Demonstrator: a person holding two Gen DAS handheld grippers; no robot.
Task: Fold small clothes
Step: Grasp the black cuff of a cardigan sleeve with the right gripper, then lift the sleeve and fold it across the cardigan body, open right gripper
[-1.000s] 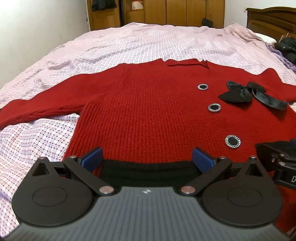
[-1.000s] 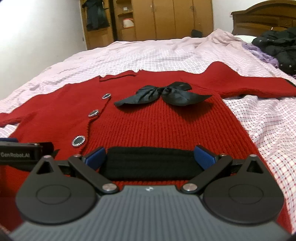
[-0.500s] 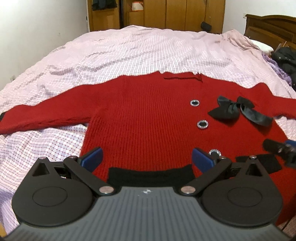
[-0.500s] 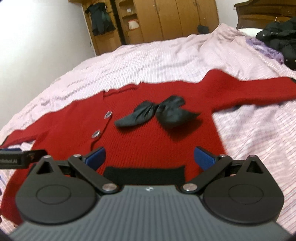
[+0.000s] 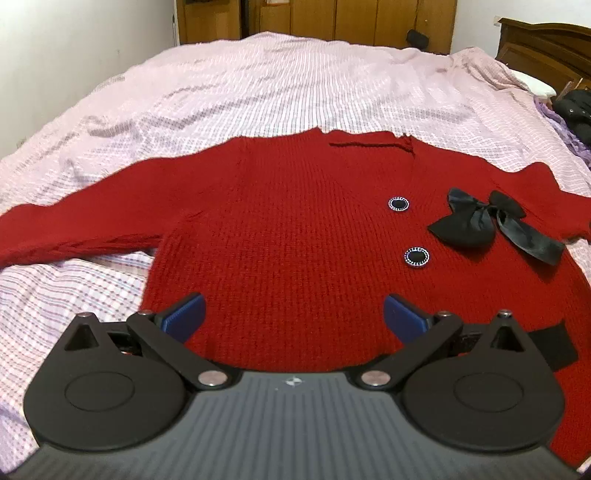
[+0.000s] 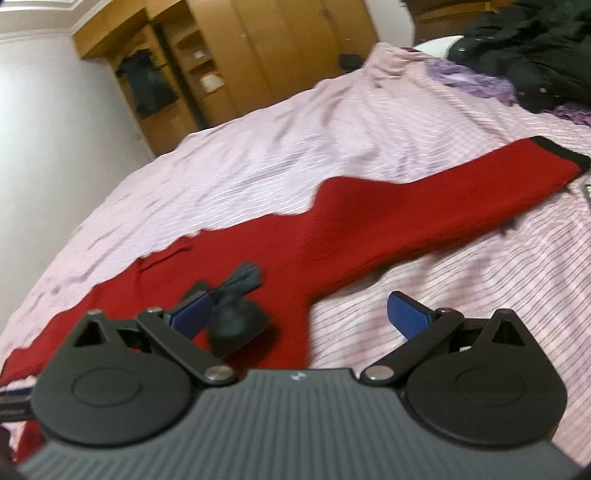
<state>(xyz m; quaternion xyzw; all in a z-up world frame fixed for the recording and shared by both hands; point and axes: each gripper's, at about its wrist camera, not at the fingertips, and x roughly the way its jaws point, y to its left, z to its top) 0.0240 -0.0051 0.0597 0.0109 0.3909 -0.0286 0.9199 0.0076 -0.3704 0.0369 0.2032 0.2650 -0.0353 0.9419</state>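
A small red knit cardigan (image 5: pixel 288 229) lies flat, face up, on the bed, with black-rimmed buttons (image 5: pixel 416 256), a black bow (image 5: pixel 476 221) and a black hem band (image 5: pixel 554 343). Its left sleeve (image 5: pixel 74 236) stretches out to the left. My left gripper (image 5: pixel 293 314) is open and empty above the lower body of the cardigan. In the blurred right wrist view, the cardigan's right sleeve (image 6: pixel 443 206) runs to the upper right and ends in a black cuff (image 6: pixel 561 151). My right gripper (image 6: pixel 299 314) is open and empty above the cardigan's right side edge.
A pink checked bedsheet (image 5: pixel 295 92) covers the whole bed. Dark clothes (image 6: pixel 524 51) and a purple fabric (image 6: pixel 469 81) lie at the head end on the right. A wooden headboard (image 5: pixel 543 48) and wardrobes (image 5: pixel 332 18) stand behind. A white wall (image 5: pixel 74 55) lies left.
Both grippers have lifted away from the black hem. The left one now looks from higher over the cardigan. The right one has swung right and tilted towards the right sleeve.
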